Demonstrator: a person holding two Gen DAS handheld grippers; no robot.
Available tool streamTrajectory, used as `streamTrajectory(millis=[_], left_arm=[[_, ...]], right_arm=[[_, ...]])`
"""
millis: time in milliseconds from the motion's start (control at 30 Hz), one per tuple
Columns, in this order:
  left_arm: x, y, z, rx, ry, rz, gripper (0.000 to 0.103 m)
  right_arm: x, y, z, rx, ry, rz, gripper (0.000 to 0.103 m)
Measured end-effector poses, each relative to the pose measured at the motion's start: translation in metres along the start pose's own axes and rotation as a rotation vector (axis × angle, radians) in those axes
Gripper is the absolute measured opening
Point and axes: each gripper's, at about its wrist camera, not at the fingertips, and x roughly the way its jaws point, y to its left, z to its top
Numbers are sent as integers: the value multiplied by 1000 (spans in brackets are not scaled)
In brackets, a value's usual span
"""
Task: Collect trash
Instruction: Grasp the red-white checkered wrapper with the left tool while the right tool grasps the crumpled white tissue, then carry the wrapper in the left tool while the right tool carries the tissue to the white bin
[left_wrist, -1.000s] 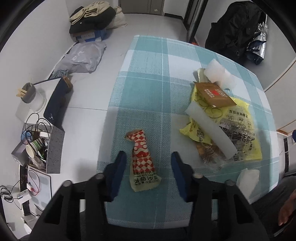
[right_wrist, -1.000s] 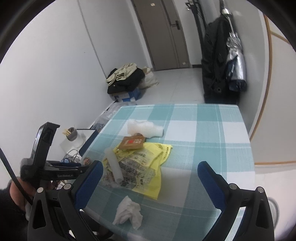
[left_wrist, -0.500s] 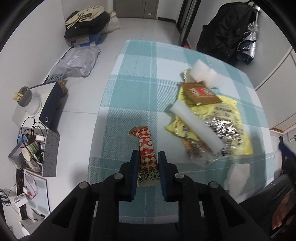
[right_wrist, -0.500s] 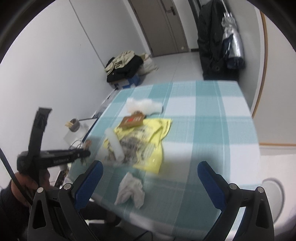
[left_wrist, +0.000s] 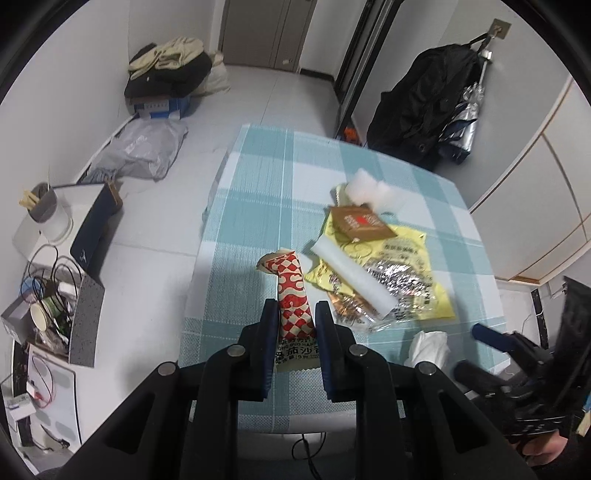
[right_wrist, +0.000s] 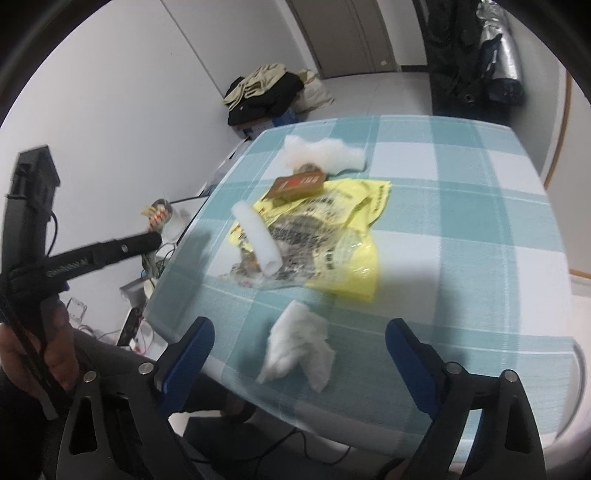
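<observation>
My left gripper (left_wrist: 295, 314) is shut on a red-and-white checked sauce packet (left_wrist: 291, 291) and holds it lifted above the near-left part of the checked tablecloth (left_wrist: 258, 192). The packet also shows in the right wrist view (right_wrist: 157, 216), held off the table's left side. My right gripper (right_wrist: 299, 339) is open, its jaws on either side of a crumpled white tissue (right_wrist: 299, 343) near the table's front edge. A yellow plastic bag (right_wrist: 343, 236), a white foam tube (right_wrist: 258, 238), a brown card box (right_wrist: 299, 184) and white foam pieces (right_wrist: 325, 155) lie mid-table.
The table's front edge (right_wrist: 332, 428) is close under my right gripper. On the floor left of the table are a dark box with cables and cups (left_wrist: 55, 295), a grey bag (left_wrist: 140, 151) and a pile of clothes (left_wrist: 170, 70). A black coat (left_wrist: 424, 103) hangs at the back right.
My left gripper closed on the sauce packet and lifted it off the cloth. My right gripper dropped and moved in over the tissue.
</observation>
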Motion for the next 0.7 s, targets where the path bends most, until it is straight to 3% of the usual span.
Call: streamTrajectory(millis=[100, 167, 300, 467, 700], left_arm=[[-6, -1, -1, 5, -22, -23, 16], [-9, -1, -1, 8, -36, -29, 16], [-14, 2, -2, -1, -56, -49, 16], [-21, 7, -4, -11, -82, -59, 16], [-27, -1, -13, 17, -105, -23, 16]], right_arm=[[9, 10, -1, -36, 22, -10, 83], [14, 14, -2, -53, 31, -18, 70], [19, 15, -2, -50, 34, -40, 55], [24, 11, -5, -49, 71, -52, 20], [12, 2, -8, -8, 50, -31, 13]])
